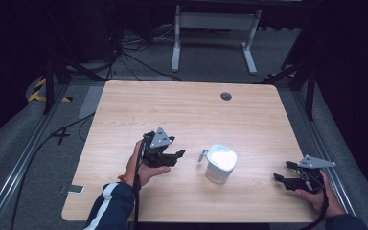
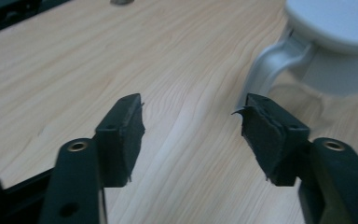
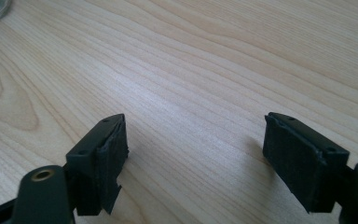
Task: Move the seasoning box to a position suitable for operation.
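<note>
Wooden table (image 1: 182, 110) carries one clear jar (image 1: 219, 165) with a white lid and side clasp. It stands just ahead of the left gripper (image 1: 179, 154), whose jaws gape toward the clasp, probably lining up a grab. Well apart, the right gripper (image 1: 282, 171) waits, jaws spread.

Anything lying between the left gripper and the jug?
Nothing. In the high view, bare tabletop separates the left gripper from the jug. The left gripper view shows plain wood between its open jaws and the jug's handle.
</note>
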A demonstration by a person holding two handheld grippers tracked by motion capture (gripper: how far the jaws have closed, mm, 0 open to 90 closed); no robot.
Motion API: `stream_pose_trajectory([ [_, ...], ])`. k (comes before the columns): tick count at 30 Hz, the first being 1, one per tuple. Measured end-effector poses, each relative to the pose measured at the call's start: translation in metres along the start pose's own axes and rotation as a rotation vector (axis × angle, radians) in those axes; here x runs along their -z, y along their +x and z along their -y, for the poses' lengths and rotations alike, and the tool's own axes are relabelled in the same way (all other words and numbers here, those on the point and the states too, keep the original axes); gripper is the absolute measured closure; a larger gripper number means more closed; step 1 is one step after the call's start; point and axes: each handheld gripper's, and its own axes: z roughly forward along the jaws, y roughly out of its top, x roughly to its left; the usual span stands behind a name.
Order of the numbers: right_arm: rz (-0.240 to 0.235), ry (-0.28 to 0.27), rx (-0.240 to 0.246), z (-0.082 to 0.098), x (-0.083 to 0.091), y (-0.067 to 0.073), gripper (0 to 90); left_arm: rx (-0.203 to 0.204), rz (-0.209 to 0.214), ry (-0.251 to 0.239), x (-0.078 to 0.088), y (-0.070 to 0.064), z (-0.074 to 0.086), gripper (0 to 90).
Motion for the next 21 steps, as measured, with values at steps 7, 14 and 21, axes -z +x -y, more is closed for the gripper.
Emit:
stream_pose_trajectory([
  [7,0.001,0.000,0.000,0.000,0.000,0.000,21.7,-0.059,0.075,-0.051,-0.011,-0.013,-0.020,64.8],
  [14,0.004,0.000,-0.004,0.000,0.000,0.001,21.7,-0.108,0.145,-0.082,-0.022,-0.023,-0.034,85.3],
  [21,0.010,0.000,-0.011,0.000,0.000,0.001,21.8,-0.144,0.176,-0.065,-0.037,-0.031,-0.043,89.0],
])
